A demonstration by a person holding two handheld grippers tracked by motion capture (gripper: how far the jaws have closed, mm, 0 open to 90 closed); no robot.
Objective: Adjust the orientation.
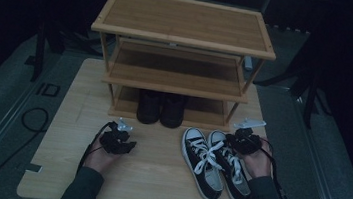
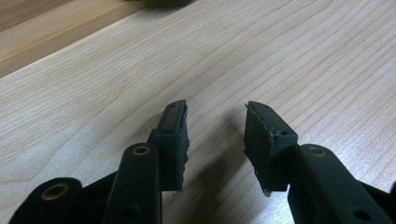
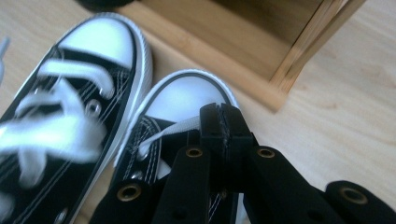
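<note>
- Right gripper (image 3: 223,122): jaws together, over the right sneaker's (image 3: 187,100) white toe cap, near the rack (image 1: 179,54).
- Left gripper (image 2: 215,128): jaws apart above bare counter (image 2: 289,60).
- No legible branding.

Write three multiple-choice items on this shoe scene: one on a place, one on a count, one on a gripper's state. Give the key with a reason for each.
1. Where do the dark boots stand?
A. on the top shelf
B. on the bottom shelf of the wooden rack
C. on the table beside the left gripper

2. How many black-and-white sneakers lie on the table?
A. one
B. two
C. four

3. How is the left gripper?
A. open, with nothing between its jaws
B. shut on a lace
C. shut on a boot

Key: 1 B, the high view shows them under the two upper shelves. 2 B, a pair lies side by side by the right gripper. 3 A, bare tabletop shows between the parted jaws.
</note>
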